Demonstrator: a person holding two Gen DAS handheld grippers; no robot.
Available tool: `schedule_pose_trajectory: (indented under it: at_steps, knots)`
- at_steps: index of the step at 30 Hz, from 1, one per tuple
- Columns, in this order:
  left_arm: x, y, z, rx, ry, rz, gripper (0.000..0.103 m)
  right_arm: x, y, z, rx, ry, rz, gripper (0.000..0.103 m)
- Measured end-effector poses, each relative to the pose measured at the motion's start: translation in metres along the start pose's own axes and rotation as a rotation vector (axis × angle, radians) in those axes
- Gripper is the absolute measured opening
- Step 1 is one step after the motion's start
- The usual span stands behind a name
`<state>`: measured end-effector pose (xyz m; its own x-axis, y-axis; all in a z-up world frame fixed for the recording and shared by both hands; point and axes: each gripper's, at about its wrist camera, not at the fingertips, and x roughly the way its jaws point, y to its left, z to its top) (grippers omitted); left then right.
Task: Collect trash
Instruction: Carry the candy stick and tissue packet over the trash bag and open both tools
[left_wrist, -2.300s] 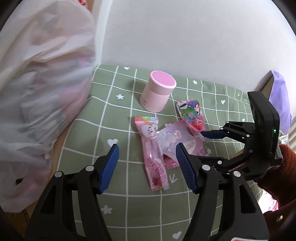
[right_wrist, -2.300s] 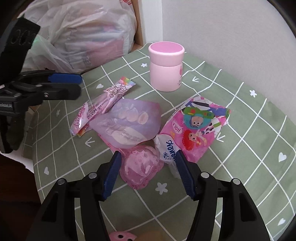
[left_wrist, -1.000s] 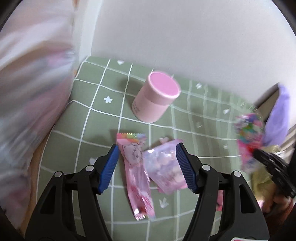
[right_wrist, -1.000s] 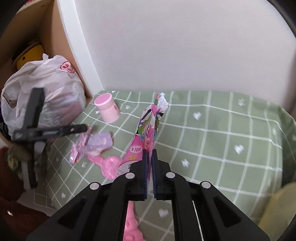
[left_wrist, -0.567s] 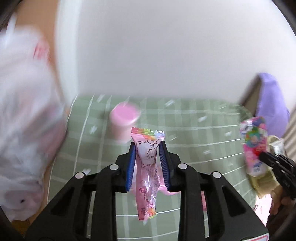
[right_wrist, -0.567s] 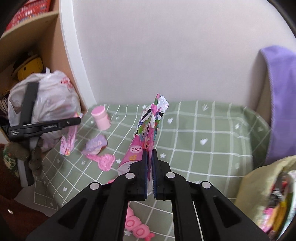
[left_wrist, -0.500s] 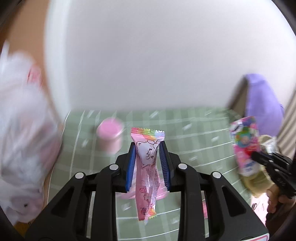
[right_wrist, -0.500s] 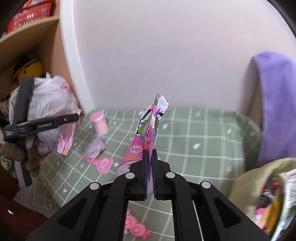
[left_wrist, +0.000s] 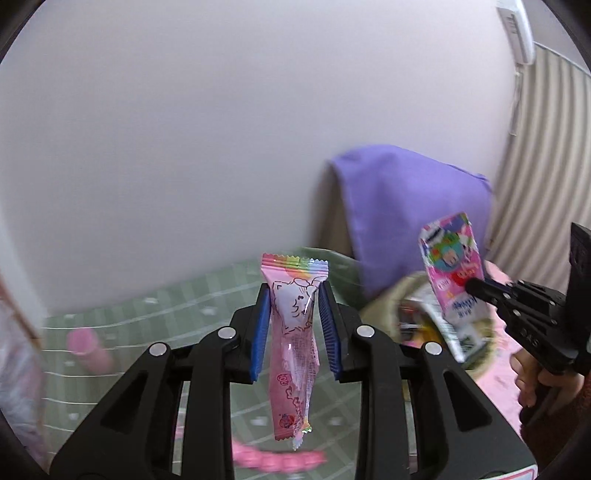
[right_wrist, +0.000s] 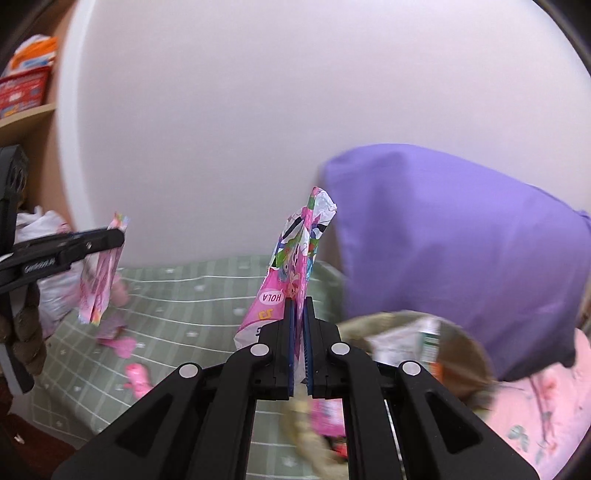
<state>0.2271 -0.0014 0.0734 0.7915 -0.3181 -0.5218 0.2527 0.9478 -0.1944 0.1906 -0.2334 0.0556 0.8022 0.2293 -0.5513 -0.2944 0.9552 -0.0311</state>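
My left gripper (left_wrist: 294, 325) is shut on a long pink candy wrapper (left_wrist: 293, 332) and holds it in the air above the green checked cloth (left_wrist: 207, 314). It also shows in the right wrist view (right_wrist: 98, 284). My right gripper (right_wrist: 299, 343) is shut on a colourful pink snack packet (right_wrist: 291, 273), held upright. In the left wrist view that packet (left_wrist: 452, 280) hangs over a beige bag of trash (left_wrist: 417, 317). The bag's open mouth (right_wrist: 417, 339) lies just right of my right gripper.
A purple cloth (right_wrist: 443, 240) hangs behind the bag. A pink cylinder pot (left_wrist: 88, 347) and several pink wrappers (right_wrist: 125, 347) lie on the cloth. A white plastic bag (right_wrist: 44, 288) and a wooden shelf (right_wrist: 26, 114) are at the left. A pink floral fabric (right_wrist: 535, 413) is at the right.
Both grippers have swung to the right with their wrappers still held. The beige bag and purple cloth have come closer, and the pink pot has slid to the left edge.
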Motion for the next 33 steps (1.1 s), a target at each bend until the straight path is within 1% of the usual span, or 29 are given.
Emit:
schedule_pose_trajectory:
  at_steps: [5, 11, 17, 20, 23, 24, 26, 27, 29, 30, 31, 33]
  knots:
    - [0.019, -0.048, -0.004, 0.043, 0.036, -0.099, 0.025, -0.021, -0.044, -0.009, 0.037, 0.019, -0.092, 0.007]
    - [0.042, -0.091, -0.001, 0.081, 0.062, -0.153, 0.025, -0.036, -0.081, -0.026, 0.079, 0.047, -0.149, 0.007]
    - [0.061, -0.121, -0.002, 0.101, 0.089, -0.198, 0.025, -0.036, -0.105, -0.039, 0.094, 0.072, -0.171, 0.007]
    - [0.076, -0.133, -0.001, 0.081, 0.107, -0.246, 0.025, -0.031, -0.117, -0.042, 0.09, 0.084, -0.184, 0.007]
    - [0.097, -0.136, -0.001, 0.033, 0.13, -0.315, 0.025, -0.021, -0.126, -0.045, 0.08, 0.1, -0.186, 0.007]
    - [0.11, -0.139, -0.004, 0.018, 0.148, -0.357, 0.025, -0.017, -0.127, -0.046, 0.071, 0.111, -0.186, 0.007]
    - [0.13, -0.15, -0.009, 0.031, 0.186, -0.393, 0.025, 0.002, -0.126, -0.052, 0.038, 0.155, -0.175, 0.007]
    - [0.145, -0.157, -0.016, 0.064, 0.219, -0.39, 0.025, 0.009, -0.126, -0.055, 0.032, 0.171, -0.167, 0.007]
    - [0.174, -0.171, -0.03, 0.12, 0.292, -0.356, 0.025, 0.03, -0.126, -0.063, 0.025, 0.221, -0.137, 0.007]
    - [0.188, -0.174, -0.038, 0.125, 0.342, -0.349, 0.025, 0.038, -0.125, -0.067, 0.02, 0.243, -0.124, 0.007]
    - [0.198, -0.175, -0.043, 0.117, 0.374, -0.346, 0.025, 0.047, -0.123, -0.07, 0.01, 0.268, -0.114, 0.007]
    - [0.207, -0.177, -0.048, 0.111, 0.389, -0.34, 0.025, 0.059, -0.121, -0.075, 0.0, 0.301, -0.099, 0.007]
